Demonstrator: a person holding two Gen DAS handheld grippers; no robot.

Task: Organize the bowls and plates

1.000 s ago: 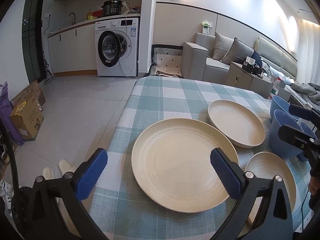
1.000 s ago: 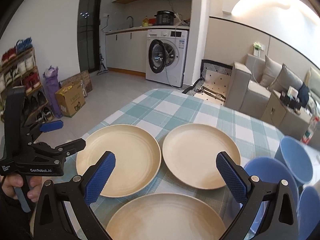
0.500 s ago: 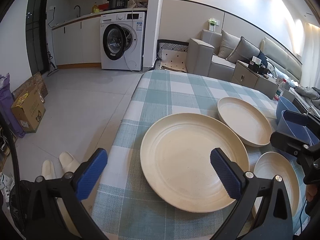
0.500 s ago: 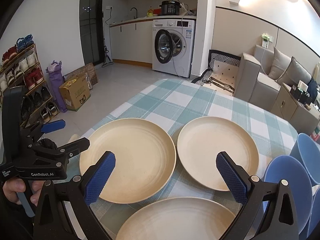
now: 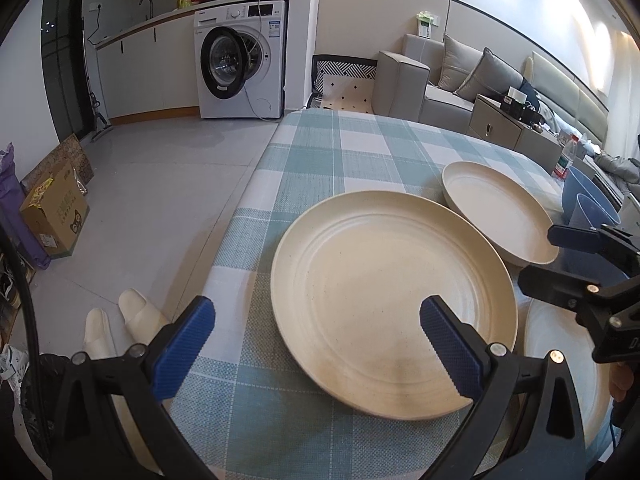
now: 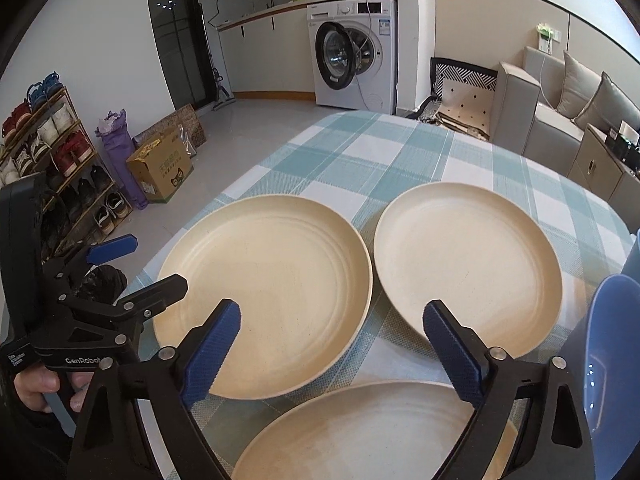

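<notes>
Both tongs stood spread and empty: the left tongs (image 5: 316,348) hung over the big plate (image 5: 392,300), while the right tongs (image 6: 332,340), jaws just narrowing on nothing, aimed between it and the plate at two o'clock (image 6: 468,268), probably sizing a rim for stacking.

Right tongs (image 6: 331,342) narrowed slightly, nothing between them, both tongs lower over cream plates (image 6: 264,292)
</notes>
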